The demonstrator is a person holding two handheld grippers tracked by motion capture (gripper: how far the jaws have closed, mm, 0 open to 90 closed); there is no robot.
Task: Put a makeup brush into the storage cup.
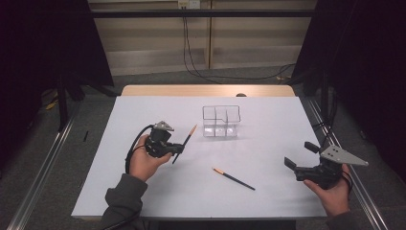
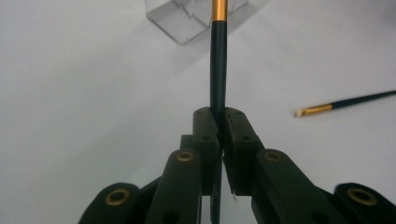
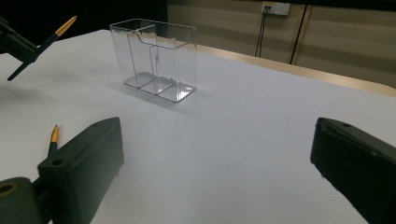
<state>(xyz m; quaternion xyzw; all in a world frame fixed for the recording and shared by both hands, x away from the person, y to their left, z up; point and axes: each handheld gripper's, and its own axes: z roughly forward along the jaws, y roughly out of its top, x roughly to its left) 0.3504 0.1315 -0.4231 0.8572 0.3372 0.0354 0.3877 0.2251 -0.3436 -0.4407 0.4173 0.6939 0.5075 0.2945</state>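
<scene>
Left tool clamps dark brush; right tool wide, empty; no legible writing on clear organizer

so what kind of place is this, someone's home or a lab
Most likely a lab or recording setup, not a home: a white table set between black curtains, metal floor rails alongside it, and cables trailing from a wall socket.
</scene>
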